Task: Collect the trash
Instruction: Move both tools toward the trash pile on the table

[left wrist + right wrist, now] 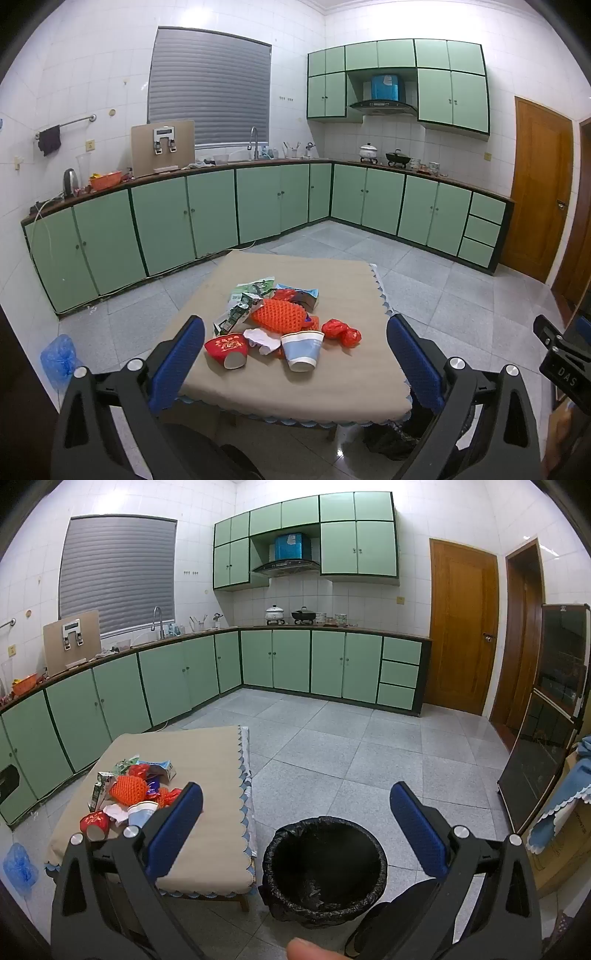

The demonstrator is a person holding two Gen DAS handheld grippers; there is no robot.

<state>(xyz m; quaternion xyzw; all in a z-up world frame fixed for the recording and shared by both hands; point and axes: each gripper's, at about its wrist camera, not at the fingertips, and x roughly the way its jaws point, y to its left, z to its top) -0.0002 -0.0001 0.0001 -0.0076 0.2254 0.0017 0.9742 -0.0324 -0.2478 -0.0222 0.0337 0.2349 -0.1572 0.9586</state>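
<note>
A pile of trash lies on a low table (332, 391) with a beige cloth. In it are a red paper cup (227, 349) on its side, a blue-and-white paper cup (302, 350), an orange foam net (280, 315), crumpled white paper (263, 339), red wrappers (341, 332) and green cartons (240, 308). My left gripper (295, 358) is open and empty, above the table's near edge. My right gripper (295, 819) is open and empty, above a bin with a black bag (325, 871) on the floor right of the table (210, 834). The pile shows at left in the right wrist view (129, 797).
Green kitchen cabinets (207, 214) line the far walls. A blue plastic bag (59, 356) lies on the floor left of the table. Wooden doors (461, 627) and a dark glass-front cabinet (546, 716) stand at the right. A grey tiled floor (351, 746) spreads beyond the table.
</note>
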